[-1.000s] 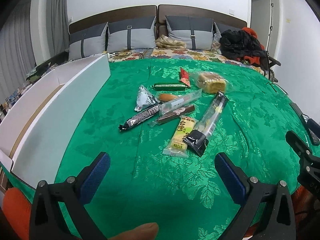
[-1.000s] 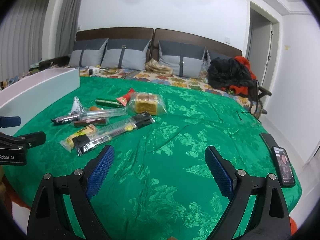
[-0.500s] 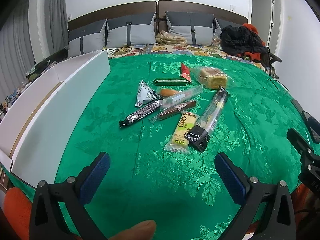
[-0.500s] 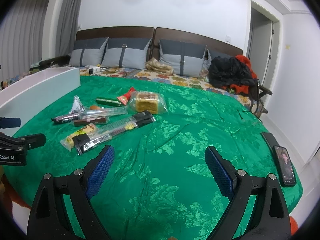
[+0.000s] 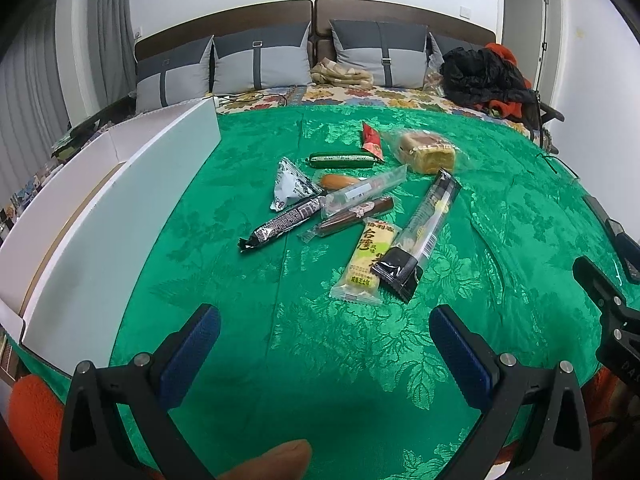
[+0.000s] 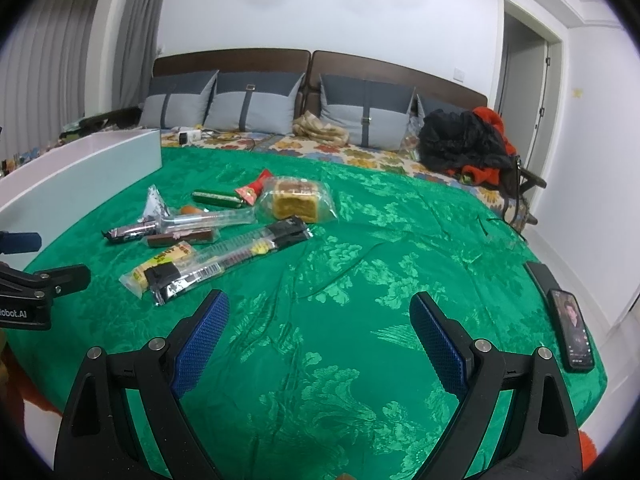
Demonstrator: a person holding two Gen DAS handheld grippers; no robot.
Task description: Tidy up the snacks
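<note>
**Q:** Where do the two claws stand?

**A:** The left gripper [image 5: 324, 336] hovers low over the near edge of a green floral bedspread [image 5: 280, 360], its blue-padded fingers spread wide with nothing between them. The right gripper [image 6: 318, 322] hangs over the same cloth further right, its fingers likewise wide apart and holding nothing. Each shows at the edge of the other's view.

**Q:** And the snacks?

**A:** They lie in a loose cluster mid-bed, ahead of the left gripper and well apart from both. Nearest is a yellow-green wrapped cake [image 5: 365, 266], with a long black-ended clear packet [image 5: 420, 236] overlapping its right edge. Behind them sit a brown stick in clear wrap [image 5: 352, 216], a black-and-white printed bar [image 5: 280, 224] and a clear sleeve [image 5: 366, 190] lying across an orange sausage [image 5: 340, 180]. A silver triangular pouch [image 5: 292, 188] rests to the left, a dark green tube [image 5: 340, 160] and a red packet [image 5: 371, 142] at the back, and a bagged sponge cake [image 5: 428, 152] at the right rear.

**Q:** What else is in frame?

**A:** A white open box [image 5: 120, 208] lines the bed's left side. A phone [image 6: 572, 330] with a lit screen lies at the right edge. Grey cushions [image 5: 260, 60] stand against the headboard, beside a heap of black and orange clothing [image 5: 484, 76].
</note>
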